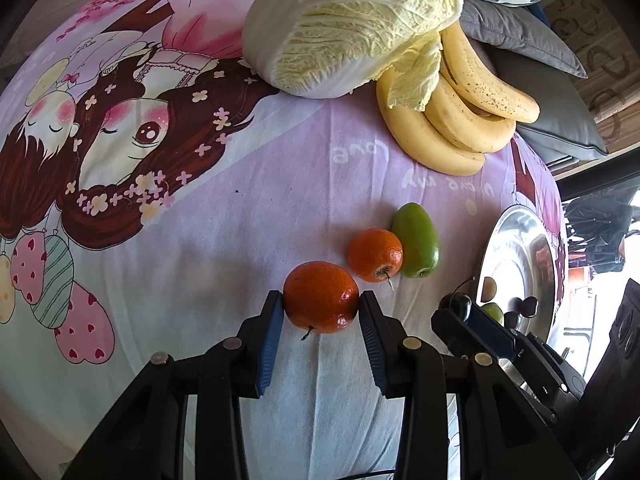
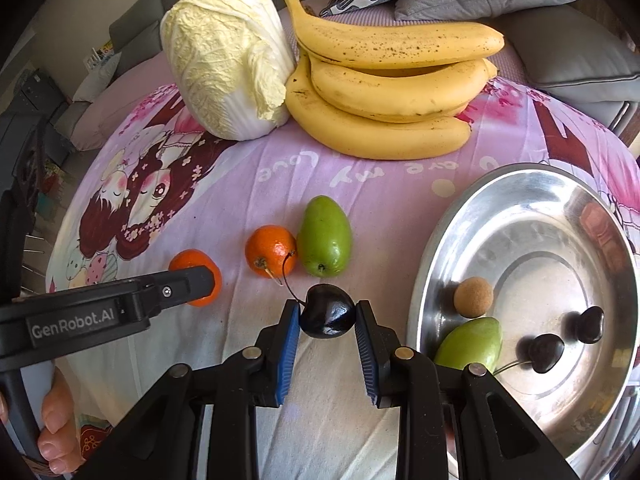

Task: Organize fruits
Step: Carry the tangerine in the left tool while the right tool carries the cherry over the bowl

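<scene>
My left gripper (image 1: pixel 321 306) is shut on a tangerine (image 1: pixel 321 297) on the printed bedsheet; it also shows in the right wrist view (image 2: pixel 196 282). My right gripper (image 2: pixel 327 318) is shut on a dark cherry (image 2: pixel 327 317) with a long stem. A second tangerine (image 2: pixel 271 256) and a green fruit (image 2: pixel 325 236) lie side by side just beyond. The steel bowl (image 2: pixel 520 200) at the right holds a green fruit (image 2: pixel 472 344), a tan round fruit (image 2: pixel 473 297) and two dark cherries (image 2: pixel 546 353).
A bunch of bananas (image 2: pixel 396 92) and a napa cabbage (image 2: pixel 224 64) lie at the back of the sheet. Grey cushions (image 2: pixel 560 52) sit behind them. The left gripper's arm (image 2: pixel 100 312) crosses the lower left of the right wrist view.
</scene>
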`<state>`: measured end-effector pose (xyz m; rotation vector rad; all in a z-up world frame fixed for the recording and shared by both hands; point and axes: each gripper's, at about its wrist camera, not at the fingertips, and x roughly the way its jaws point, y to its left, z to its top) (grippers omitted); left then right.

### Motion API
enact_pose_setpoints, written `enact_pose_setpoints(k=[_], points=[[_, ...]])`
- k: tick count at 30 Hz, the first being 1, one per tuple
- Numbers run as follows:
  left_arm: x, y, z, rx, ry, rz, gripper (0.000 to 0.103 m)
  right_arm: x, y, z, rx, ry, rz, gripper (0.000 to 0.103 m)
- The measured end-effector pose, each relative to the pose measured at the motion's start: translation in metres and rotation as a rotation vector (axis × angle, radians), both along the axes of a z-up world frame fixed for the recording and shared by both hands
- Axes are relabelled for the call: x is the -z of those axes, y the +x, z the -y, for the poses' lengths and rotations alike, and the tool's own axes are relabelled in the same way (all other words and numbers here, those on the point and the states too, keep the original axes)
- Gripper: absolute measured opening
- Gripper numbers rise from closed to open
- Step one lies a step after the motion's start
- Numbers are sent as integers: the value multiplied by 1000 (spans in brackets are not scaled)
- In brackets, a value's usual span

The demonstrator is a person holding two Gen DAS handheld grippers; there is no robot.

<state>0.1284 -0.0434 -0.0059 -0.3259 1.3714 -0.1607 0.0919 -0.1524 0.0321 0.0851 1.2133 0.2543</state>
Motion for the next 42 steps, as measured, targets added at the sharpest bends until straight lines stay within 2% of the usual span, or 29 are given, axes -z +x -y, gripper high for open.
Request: enact_pose_setpoints(k=[7, 16, 21, 28, 42], points=[[-8, 2, 22, 59, 25, -25, 40, -13, -2, 20, 38, -3, 15, 30], [-41, 6, 57, 150, 61, 8, 40, -28, -7, 54, 102, 24, 43, 30], [-50, 9, 82, 196, 71, 11, 40, -31, -8, 79, 166, 22, 45, 30], [-47, 18, 123, 289, 67, -22, 40, -30, -12, 117, 267, 20, 39, 30], [-46, 46, 195, 434, 115, -73, 40, -16, -22, 170, 426, -16, -16, 30]])
